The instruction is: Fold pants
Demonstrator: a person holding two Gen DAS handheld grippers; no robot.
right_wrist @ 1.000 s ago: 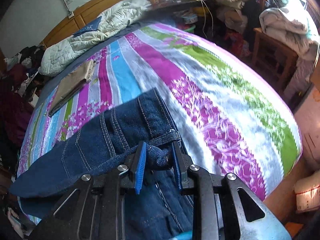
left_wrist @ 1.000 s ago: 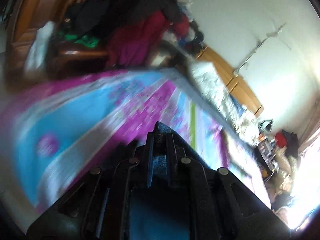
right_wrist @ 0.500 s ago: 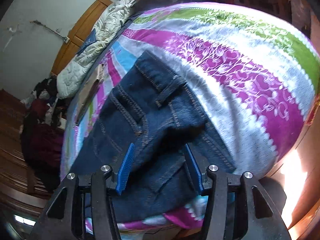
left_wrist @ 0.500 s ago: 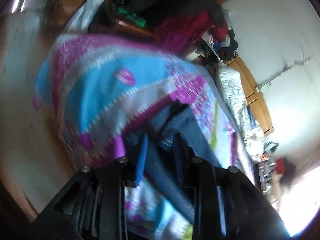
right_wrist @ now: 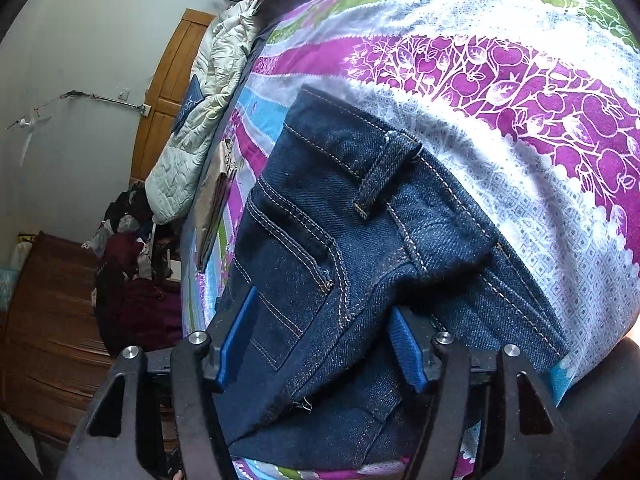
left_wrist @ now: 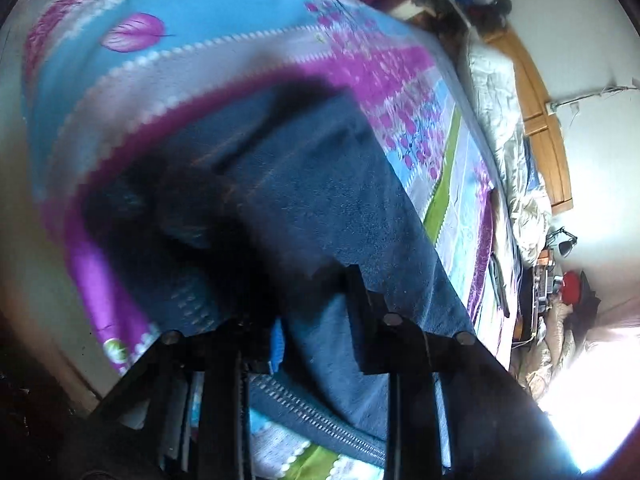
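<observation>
Dark blue jeans (right_wrist: 340, 220) lie folded on the striped bed cover (right_wrist: 520, 80) near the bed's edge, waistband and belt loop facing up. My right gripper (right_wrist: 322, 308) is open just above the waist end, its blue pads (right_wrist: 406, 354) spread to either side of the denim without pinching it. In the blurred left wrist view the jeans (left_wrist: 320, 168) stretch away over the cover (left_wrist: 200, 20). My left gripper (left_wrist: 312, 300) hovers over the leg end with its jaws apart and denim showing between them.
A white quilt (right_wrist: 208, 92) is bunched against the wooden headboard (right_wrist: 176, 72). A folded tan garment (right_wrist: 216, 196) lies on the bed beyond the jeans. A pile of dark and red clothes (right_wrist: 132, 280) sits beside the bed. The bed's edge drops off just below both grippers.
Both grippers were shut on the denim a second ago and have opened. The jeans now rest folded on the bed, and both views have swung down over them.
</observation>
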